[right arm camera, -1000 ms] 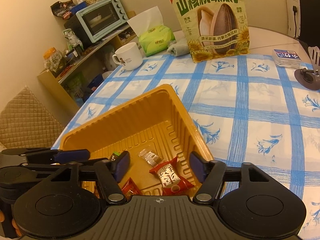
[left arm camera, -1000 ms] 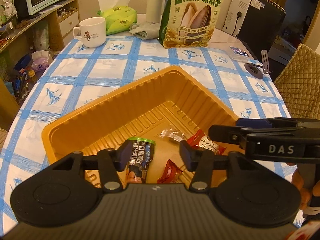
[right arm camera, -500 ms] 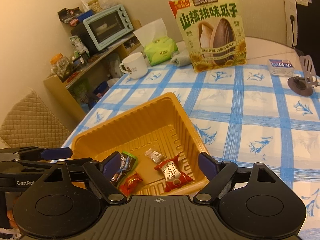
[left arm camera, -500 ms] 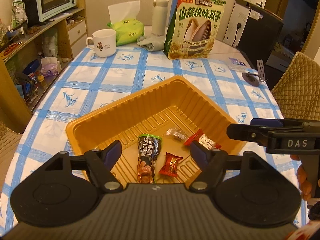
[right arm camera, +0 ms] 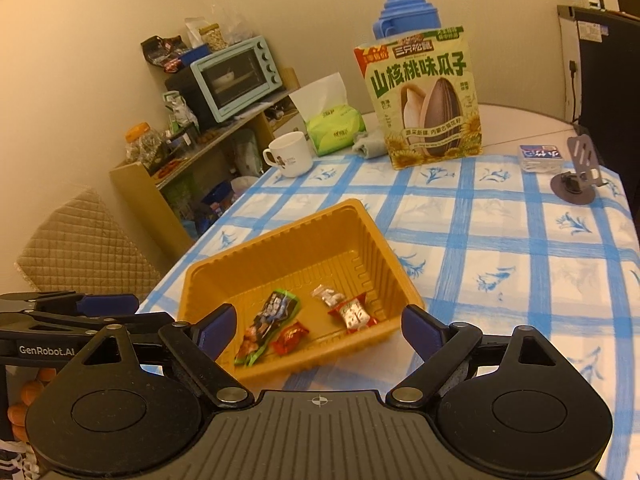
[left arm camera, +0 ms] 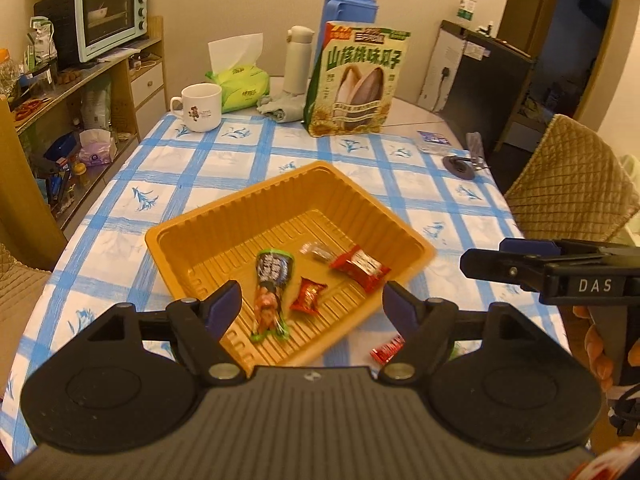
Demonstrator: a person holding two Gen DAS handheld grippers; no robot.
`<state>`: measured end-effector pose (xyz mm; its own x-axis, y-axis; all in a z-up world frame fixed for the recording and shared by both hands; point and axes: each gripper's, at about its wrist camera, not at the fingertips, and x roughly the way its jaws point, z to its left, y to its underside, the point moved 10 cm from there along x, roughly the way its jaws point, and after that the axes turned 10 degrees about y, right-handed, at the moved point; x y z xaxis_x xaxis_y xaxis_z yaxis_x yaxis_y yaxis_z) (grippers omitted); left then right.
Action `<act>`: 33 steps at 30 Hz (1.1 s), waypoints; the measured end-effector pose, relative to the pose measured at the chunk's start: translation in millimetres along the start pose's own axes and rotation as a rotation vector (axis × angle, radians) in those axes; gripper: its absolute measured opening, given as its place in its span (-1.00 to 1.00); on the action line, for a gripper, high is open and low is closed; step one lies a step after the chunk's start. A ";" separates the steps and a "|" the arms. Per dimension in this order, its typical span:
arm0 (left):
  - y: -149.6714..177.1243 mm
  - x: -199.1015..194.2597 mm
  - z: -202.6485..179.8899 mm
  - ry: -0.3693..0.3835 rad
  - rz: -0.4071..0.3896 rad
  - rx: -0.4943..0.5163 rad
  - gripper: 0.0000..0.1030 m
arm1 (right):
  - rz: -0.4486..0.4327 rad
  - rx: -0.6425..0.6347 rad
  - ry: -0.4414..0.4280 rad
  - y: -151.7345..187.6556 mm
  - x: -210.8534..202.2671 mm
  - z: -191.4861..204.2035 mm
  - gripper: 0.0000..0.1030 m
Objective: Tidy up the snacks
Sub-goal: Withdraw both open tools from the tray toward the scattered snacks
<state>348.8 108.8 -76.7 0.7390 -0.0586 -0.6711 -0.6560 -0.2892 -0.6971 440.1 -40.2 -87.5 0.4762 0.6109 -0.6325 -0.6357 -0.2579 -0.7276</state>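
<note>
An orange plastic tray [left arm camera: 192,224] [right arm camera: 280,240] sits on the blue-checked tablecloth. In it lie a green-topped snack packet [left arm camera: 272,288] [right arm camera: 268,320], a small red candy [left arm camera: 307,294] [right arm camera: 290,336], a red-and-white packet [left arm camera: 360,266] [right arm camera: 352,314] and a clear-wrapped candy [left arm camera: 318,251] [right arm camera: 328,295]. A red wrapper [left arm camera: 386,350] lies on the cloth beside the tray's near corner. My left gripper [left arm camera: 312,308] is open and empty above the tray's near edge. My right gripper [right arm camera: 318,330] is open and empty, held above the tray's near side; it shows side-on in the left view [left arm camera: 520,260].
At the table's far end stand a sunflower-seed bag [left arm camera: 356,80] [right arm camera: 424,96], white mug [left arm camera: 198,106] [right arm camera: 290,154], green tissue pack [left arm camera: 240,88], white flask [left arm camera: 298,60] and blue thermos [right arm camera: 406,10]. A phone stand [right arm camera: 576,180] sits at right. Chairs flank the table.
Both grippers have drawn back and risen away from the tray and opened wider. The tray's contents lie as before; the red wrapper on the cloth has come into view.
</note>
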 end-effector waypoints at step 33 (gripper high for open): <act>137.5 -31.4 -73.4 0.070 0.142 0.069 0.48 | 0.135 0.053 0.113 141.3 -100.6 -47.8 0.74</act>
<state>246.6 0.8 -133.0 0.6453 -0.1612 -0.7467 -0.7619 -0.2071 -0.6137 331.4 -173.9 -139.3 0.4481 0.4842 -0.7515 -0.7281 -0.2901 -0.6211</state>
